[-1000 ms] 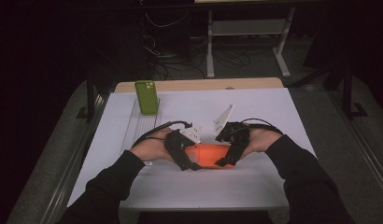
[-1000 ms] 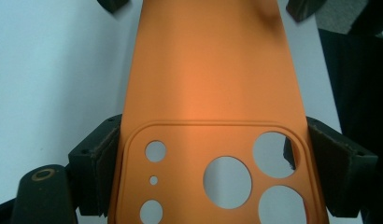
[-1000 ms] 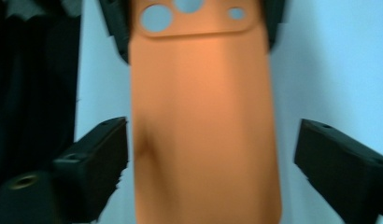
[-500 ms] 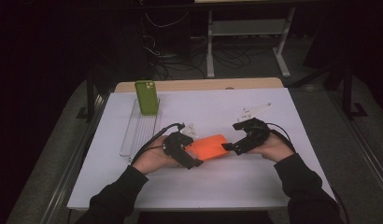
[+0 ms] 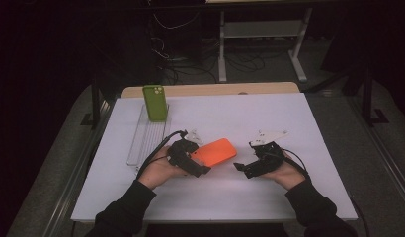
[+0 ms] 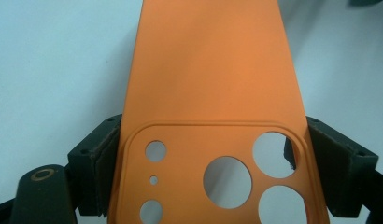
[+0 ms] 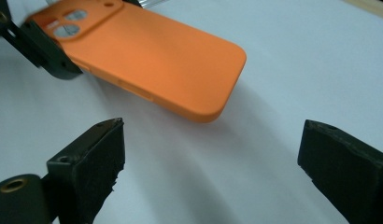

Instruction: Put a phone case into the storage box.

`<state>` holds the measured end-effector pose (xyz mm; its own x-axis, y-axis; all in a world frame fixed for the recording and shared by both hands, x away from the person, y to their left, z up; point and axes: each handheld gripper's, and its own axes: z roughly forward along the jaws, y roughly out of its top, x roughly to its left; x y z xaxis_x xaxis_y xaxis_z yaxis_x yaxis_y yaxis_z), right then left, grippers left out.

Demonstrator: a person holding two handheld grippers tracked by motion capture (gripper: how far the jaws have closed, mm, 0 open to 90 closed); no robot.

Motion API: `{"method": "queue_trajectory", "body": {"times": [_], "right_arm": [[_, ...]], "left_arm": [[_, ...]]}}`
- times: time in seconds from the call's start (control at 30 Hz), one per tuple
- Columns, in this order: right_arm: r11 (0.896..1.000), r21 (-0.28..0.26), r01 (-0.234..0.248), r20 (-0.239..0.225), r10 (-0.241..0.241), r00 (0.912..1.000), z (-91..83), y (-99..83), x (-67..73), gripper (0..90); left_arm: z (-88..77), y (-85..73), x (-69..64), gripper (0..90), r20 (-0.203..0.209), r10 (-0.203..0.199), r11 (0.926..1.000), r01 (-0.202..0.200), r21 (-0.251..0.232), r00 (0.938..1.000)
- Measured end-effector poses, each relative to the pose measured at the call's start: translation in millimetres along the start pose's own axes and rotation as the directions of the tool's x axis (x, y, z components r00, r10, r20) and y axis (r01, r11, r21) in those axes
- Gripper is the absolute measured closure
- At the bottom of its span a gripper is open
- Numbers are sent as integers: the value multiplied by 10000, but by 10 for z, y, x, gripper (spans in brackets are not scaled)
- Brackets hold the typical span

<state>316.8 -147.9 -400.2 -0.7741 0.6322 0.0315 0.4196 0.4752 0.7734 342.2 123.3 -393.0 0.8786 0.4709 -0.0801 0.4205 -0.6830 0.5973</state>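
Orange soft-plastic phone case, rounded at the corners, with a raised camera panel pierced by round holes, held just above the white table sheet, near its middle. Clamped at the camera end by the left gripper, both black pads pressed against the long edges of the case, jaws closed tight on it. Free end of the case pointing toward the right gripper, apart from it. Right gripper's jaws spread wide, nothing between the pads, white sheet showing through the gap. Both grippers gripped in bare hands with dark sleeves, entering from the near edge. Farther back at the left, a green phone case standing upright at the far end of a clear ribbed plastic rack.
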Motion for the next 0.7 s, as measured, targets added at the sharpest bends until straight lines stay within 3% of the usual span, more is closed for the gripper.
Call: {"method": "queue_trajectory", "body": {"times": [0.1,0.13,0.2,0.23,0.4,0.47,0.5,0.6,0.63,0.7], "right_arm": [[9996,-154,222,198,-219,9996,52,-9,45,65],[9994,-127,326,218,-323,9992,67,-12,57,65],[9986,-103,524,343,-520,9981,92,-21,78,65],[9981,-69,614,421,-610,9973,101,-25,94,65],[9902,-209,1378,1076,-1348,9850,115,-31,176,63],[9834,-304,1790,1339,-1735,9757,97,-30,184,60],[9773,-358,2088,1543,-2010,9674,92,-32,190,60],[9646,-282,2623,2015,-2516,9466,74,-29,217,60],[9602,-237,2783,2151,-2669,9394,72,-27,223,59],[9489,-120,3152,2430,-3030,9215,76,-24,239,59]], "left_arm": [[-15,4,6,158,55,-43,10000,43,-58,10000],[-32,6,31,158,38,235,9996,-236,127,9997],[-20,3,17,158,76,-153,9998,154,-160,9999],[-37,3,43,158,75,53,10000,-54,12,10000],[-71,7,78,158,181,102,9999,-102,0,9998],[-81,12,93,158,189,204,9998,-204,6,9996],[-67,12,80,158,240,-78,9996,84,-259,9997],[-73,15,85,158,242,-50,9997,56,-252,9997],[-85,18,99,158,233,155,9998,-153,-94,9996],[-85,19,102,158,203,135,9998,-133,-114,9997]]}}
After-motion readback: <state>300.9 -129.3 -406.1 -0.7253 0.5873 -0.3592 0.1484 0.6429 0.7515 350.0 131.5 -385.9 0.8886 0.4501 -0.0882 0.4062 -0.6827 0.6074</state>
